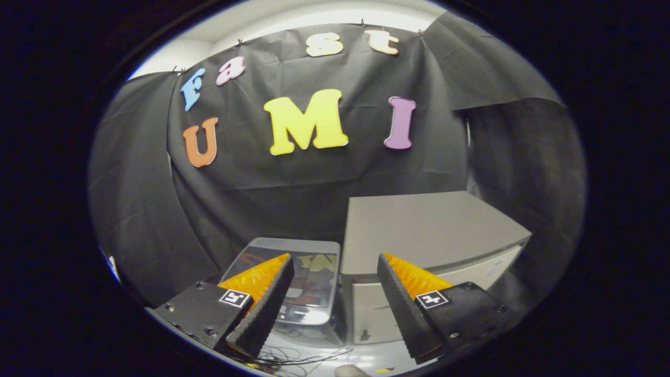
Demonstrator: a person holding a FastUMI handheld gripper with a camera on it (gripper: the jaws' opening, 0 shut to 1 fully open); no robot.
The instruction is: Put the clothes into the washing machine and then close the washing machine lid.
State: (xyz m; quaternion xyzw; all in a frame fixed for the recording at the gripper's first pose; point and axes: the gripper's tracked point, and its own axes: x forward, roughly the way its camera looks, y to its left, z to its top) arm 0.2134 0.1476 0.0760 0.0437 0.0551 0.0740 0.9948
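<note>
My gripper is open, with a wide gap and nothing between its fingers. Just beyond the left finger is the washing machine lid, a glossy dark panel in a rounded grey frame that mirrors the booth wall. I cannot tell whether it lies flat or is tilted up. Beyond the right finger stands a box-shaped unit with a flat grey top and a pale front, close beside the lid.
Thin dark cables lie on the shiny surface below the fingers. Black cloth closes off the back and both sides of the booth, right behind the lid and the grey-topped unit.
</note>
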